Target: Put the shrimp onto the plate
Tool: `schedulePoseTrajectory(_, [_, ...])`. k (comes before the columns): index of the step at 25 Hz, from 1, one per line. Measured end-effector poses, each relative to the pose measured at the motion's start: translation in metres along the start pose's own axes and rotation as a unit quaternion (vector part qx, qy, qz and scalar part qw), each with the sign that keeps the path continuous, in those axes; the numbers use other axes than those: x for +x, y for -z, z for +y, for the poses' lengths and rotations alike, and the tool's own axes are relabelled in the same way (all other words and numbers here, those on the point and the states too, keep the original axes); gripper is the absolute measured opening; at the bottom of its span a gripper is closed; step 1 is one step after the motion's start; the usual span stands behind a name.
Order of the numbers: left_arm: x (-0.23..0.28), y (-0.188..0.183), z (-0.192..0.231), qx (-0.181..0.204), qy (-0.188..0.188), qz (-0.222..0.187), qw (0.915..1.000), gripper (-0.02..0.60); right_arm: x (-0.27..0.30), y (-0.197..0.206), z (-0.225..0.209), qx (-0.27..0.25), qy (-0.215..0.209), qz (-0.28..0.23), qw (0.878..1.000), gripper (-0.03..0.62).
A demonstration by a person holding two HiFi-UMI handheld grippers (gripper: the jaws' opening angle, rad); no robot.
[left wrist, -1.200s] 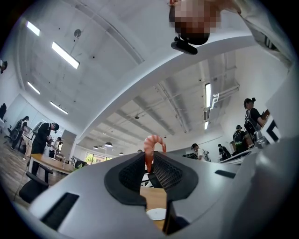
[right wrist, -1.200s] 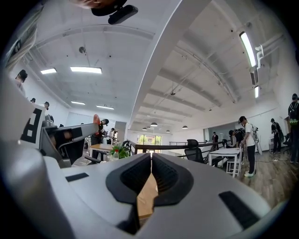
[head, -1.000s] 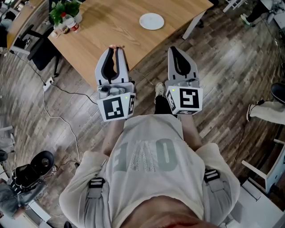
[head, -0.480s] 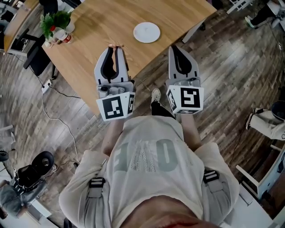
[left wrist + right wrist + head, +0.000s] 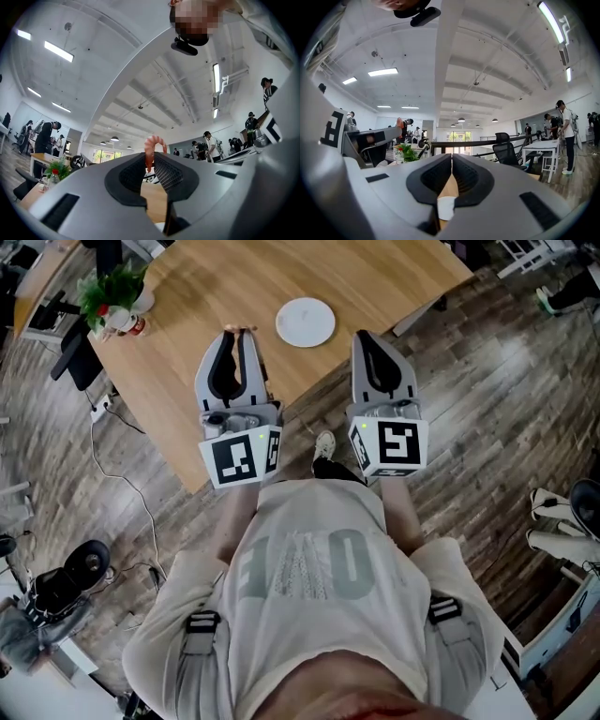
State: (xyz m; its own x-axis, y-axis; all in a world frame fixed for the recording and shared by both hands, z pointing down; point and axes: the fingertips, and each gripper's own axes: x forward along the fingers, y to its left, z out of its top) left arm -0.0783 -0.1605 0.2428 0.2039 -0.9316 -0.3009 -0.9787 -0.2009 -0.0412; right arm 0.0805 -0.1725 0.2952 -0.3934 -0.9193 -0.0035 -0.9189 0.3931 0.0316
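Left gripper [image 5: 241,334] pinches the shrimp [image 5: 152,146] btwn its pads, jaws only a little apart. The pink curled body sticks up past the tips, w/ one end down in the gap. This gripper is held over the near edge of the surface [image 5: 216,277], a light wood table. Right gripper [image 5: 368,337] is alongside, jaws pressed together w/ nothing in them, tips at the same near edge. The white plate [image 5: 306,322] sits on the surface ahead of & btwn the two grippers, near the left gripper's tips; the shrimp isn't on it yet. A potted plant [image 5: 112,292] stands at the surface's left corner, well apart from the plate. Plank floor [image 5: 469,409] all round. The person's pale shirt [image 5: 309,559] fills the bottom of the head view.
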Motion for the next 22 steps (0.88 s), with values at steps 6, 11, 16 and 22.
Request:
schedulePoseTrajectory(6, [0.022,0.008,-0.007,0.002,-0.014,0.011,0.9998,0.06,0.018,0.013,-0.019,0.011,-0.024,0.01,1.0,0.021])
schedulePoseTrajectory(11, [0.028,0.012,-0.007,0.011,-0.017,0.02,0.9996,0.058,0.025,0.017,-0.02,0.016,-0.035,0.011,0.999,0.021])
schedulePoseTrajectory(16, [0.032,0.013,-0.01,0.004,-0.013,0.015,0.9998,0.059,0.027,0.018,-0.019,0.014,-0.038,0.014,0.999,0.021])
schedulePoseTrajectory(22, [0.053,0.016,-0.005,-0.005,0.002,0.0,1.0,0.059,0.045,0.008,-0.019,0.0,-0.028,0.009,1.0,0.021])
